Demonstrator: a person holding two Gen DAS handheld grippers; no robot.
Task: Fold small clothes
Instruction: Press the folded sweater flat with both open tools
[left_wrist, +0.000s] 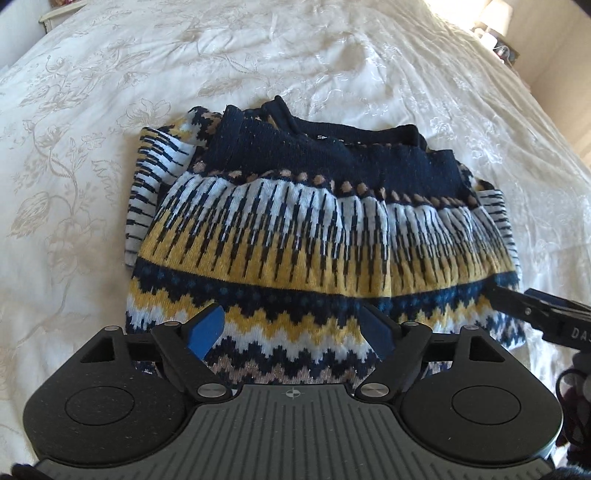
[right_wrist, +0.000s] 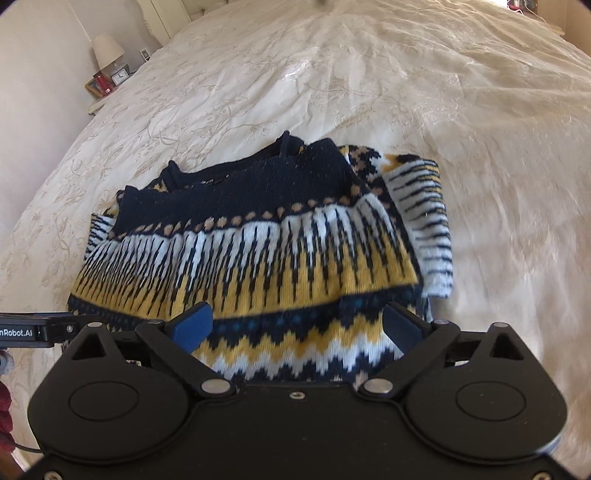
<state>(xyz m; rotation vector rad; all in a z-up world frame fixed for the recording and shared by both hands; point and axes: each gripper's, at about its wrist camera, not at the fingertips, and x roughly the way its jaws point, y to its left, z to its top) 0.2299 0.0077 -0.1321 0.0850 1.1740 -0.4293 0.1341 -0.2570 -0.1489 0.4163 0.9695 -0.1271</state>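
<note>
**— Where are your tools right now?**

— My left gripper (left_wrist: 297, 334) sits with its blue pads spread wide, nothing between them, low over the near edge of the knitted sweater (left_wrist: 314, 229). My right gripper (right_wrist: 301, 328) is the same: jaws parted, gripping nothing, poised over that same near edge. Both look a shade above the knit rather than pinching it, though I can't swear they're clear of the wool.

**— And the sweater, how does it lie from you?**

— Straight ahead of both tools, on the cream floral bedspread (left_wrist: 110, 155). It's already part-folded: sleeves tucked in, one striped sleeve edge peeking out on the left side of the sweater, another on the right. Its long axis runs crosswise to my fingers, left to right. The navy collar (left_wrist: 354, 134) points away from me, at the far side of the sweater; the zigzag band is the side nearest me.

**— Which hand is nearer?**

— Hardly a difference. Left covers the sweater's left half, right covers its right half, side by side along the near edge; in the left view the right tool pokes in just beyond the sweater's right corner.

**— So the next move?**

— My guess: both pinch the near edge and carry it away from me, toward the collar. The knit's thick, so it may bunch.
</note>
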